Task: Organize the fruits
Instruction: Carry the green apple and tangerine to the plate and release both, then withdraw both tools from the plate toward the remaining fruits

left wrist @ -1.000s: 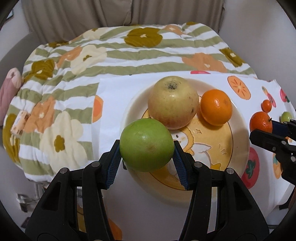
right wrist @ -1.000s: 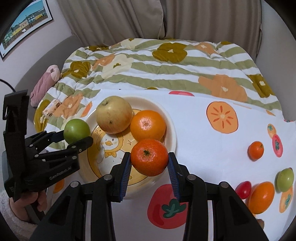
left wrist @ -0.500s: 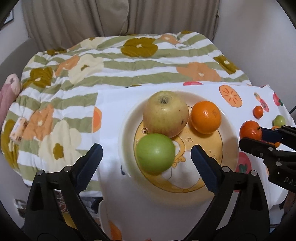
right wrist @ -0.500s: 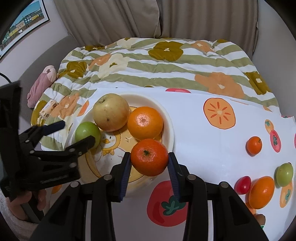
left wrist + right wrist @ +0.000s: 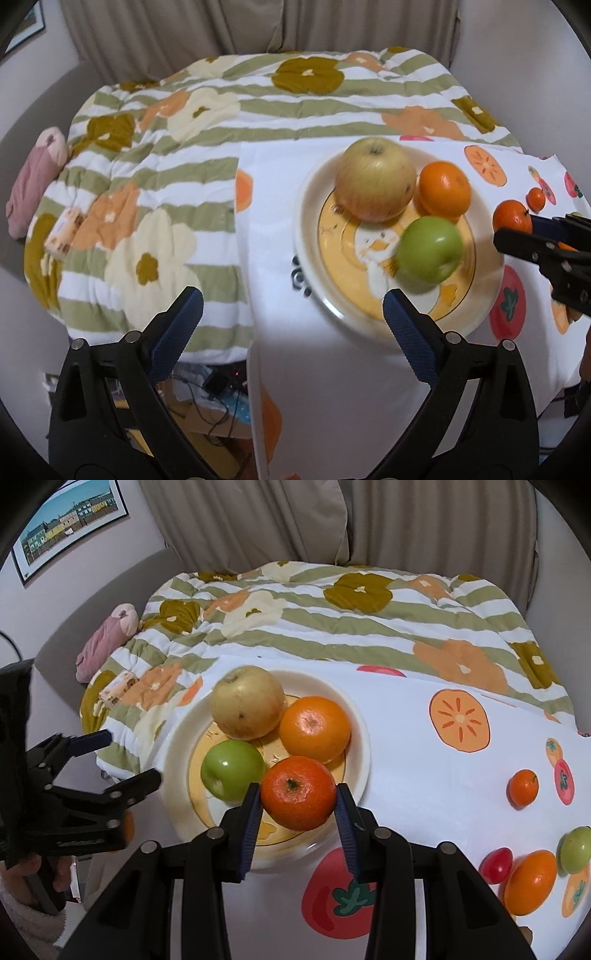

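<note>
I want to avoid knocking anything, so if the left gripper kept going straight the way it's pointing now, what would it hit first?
Probably the white fruit-print cloth at the table's near edge, left of the plate. The left gripper is wide open; the green apple lies off to the right. Depth is unclear.

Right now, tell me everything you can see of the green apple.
The green apple is small, round, smooth and glossy, with a pale highlight on its skin. It lies free on the plate, on the yellow centre, at the side nearer the left gripper, whose jaws stand wide apart and clear of it. It sits close against the big yellow apple and the held tangerine; actual contact is unclear. It looks blurred in the left view.
</note>
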Motion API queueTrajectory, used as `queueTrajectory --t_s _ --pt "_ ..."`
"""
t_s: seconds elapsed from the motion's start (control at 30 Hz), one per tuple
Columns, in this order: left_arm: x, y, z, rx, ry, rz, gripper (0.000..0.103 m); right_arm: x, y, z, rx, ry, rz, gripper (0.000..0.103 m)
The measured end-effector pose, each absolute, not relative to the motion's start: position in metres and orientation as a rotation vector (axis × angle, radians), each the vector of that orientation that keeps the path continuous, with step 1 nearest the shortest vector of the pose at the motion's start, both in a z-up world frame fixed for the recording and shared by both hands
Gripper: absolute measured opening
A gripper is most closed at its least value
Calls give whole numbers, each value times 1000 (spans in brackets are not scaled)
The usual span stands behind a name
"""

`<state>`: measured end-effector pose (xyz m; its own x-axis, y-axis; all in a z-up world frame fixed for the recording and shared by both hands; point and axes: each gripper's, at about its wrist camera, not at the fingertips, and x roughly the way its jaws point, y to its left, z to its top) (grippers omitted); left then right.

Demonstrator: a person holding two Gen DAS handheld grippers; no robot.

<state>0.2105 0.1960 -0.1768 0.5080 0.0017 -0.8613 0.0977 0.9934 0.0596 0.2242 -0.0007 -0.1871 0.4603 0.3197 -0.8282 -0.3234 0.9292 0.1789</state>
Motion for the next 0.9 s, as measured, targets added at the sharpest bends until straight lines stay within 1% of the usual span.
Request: queueTrajectory --t_s 0.37,0.4,0.43,0.47,0.53,0.6,0.7,0.73,0.8,0.9 --pt "203 199 -186 82 1053 -68 103 233 8 -207 -32 1009 392 37" --pt "202 199 -186 81 1052 -69 103 234 7 -207 -22 1008 391 44" --pt "201 199 -186 80 1052 -71 103 234 6 -207 -11 1007 391 54" --pt "200 199 -185 79 1051 -71 103 233 5 -206 3 1004 389 59" --pt "199 198 -184 79 1047 -72 103 232 3 -203 23 992 392 84" --pt "198 198 -182 80 1042 -71 103 230 2 -200 36 977 390 90" --pt "195 197 -177 81 1033 -66 103 228 2 -196 44 974 392 91" --pt "195 197 -175 81 1030 -64 103 227 2 -196 45 973 391 96" --pt "193 196 -171 82 1025 -60 103 226 2 -193 46 971 393 103" --pt "190 196 -164 83 1013 -57 103 223 2 -187 52 968 394 103"
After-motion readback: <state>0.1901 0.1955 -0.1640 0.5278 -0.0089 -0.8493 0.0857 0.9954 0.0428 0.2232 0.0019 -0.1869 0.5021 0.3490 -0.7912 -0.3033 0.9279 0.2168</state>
